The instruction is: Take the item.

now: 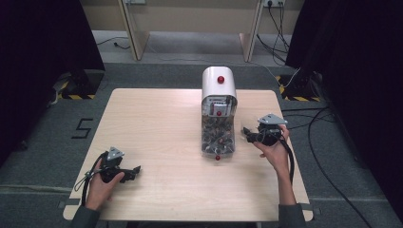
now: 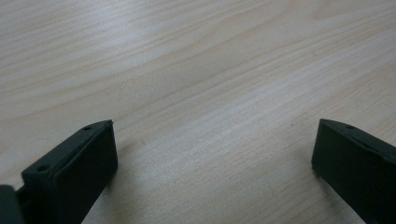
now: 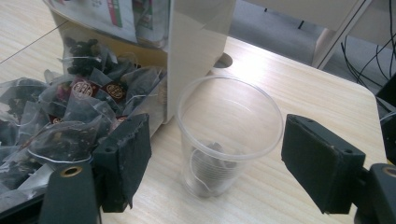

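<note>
Your right gripper point(image 3: 212, 154) spread wide, pads clear of clear cup point(image 3: 229, 135), tea bag point(image 3: 210, 163) inside. Cup stands just beside tea bag dispenser point(image 1: 218, 111). Risk: pad clips rim when you withdraw, light cup tips. Left gripper point(image 2: 212, 154) spread over bare table point(image 2: 196, 70), holds nothing.

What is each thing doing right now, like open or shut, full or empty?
Cup: upright on the table, a tea bag inside.
Dispenser: upright, its clear bin full of tea bags.
Right gripper: open, fingers either side of the cup, not pressing.
Left gripper: open, holds nothing, over bare table.
</note>
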Demonstrator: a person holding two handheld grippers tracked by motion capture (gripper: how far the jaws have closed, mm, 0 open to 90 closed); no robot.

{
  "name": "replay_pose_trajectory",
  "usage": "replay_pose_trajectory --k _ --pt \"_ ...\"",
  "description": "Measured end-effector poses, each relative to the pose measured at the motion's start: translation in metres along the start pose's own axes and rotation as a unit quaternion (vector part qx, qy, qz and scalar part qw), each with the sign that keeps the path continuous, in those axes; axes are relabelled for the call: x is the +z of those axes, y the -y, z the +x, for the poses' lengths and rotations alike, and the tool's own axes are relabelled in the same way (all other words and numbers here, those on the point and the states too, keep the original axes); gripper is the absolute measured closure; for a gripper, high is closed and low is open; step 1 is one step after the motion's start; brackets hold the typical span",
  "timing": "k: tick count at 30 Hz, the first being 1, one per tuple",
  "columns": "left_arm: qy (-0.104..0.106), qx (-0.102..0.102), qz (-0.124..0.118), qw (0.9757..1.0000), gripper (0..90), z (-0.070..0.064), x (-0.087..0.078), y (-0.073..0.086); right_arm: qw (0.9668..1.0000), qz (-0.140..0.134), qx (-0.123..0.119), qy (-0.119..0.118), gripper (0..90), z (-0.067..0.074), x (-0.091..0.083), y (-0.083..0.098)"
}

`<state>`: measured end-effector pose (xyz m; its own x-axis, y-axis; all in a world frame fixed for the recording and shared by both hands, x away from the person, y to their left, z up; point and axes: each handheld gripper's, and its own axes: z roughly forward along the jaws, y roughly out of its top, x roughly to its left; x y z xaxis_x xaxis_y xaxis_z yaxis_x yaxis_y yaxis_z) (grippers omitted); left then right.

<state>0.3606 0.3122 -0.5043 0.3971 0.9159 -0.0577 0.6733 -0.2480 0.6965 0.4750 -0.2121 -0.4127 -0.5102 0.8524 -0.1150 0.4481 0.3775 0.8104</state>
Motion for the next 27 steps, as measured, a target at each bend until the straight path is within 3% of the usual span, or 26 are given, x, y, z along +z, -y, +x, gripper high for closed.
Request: replay_pose_trajectory --k 13,21,27 --pt "0.000 0.000 0.000 1.0000 0.0 0.000 0.000 0.000 1.0000 -0.005 -0.001 0.005 25.1 0.005 -0.004 -0.001" --pt "0.000 0.000 0.000 1.0000 0.0 0.000 0.000 0.000 0.9999 0.002 -0.012 -0.001 25.1 0.012 -0.011 0.006" --pt "0.000 0.000 0.000 1.0000 0.0 0.000 0.000 0.000 1.0000 0.002 -0.004 -0.002 25.2 0.012 -0.016 0.010"
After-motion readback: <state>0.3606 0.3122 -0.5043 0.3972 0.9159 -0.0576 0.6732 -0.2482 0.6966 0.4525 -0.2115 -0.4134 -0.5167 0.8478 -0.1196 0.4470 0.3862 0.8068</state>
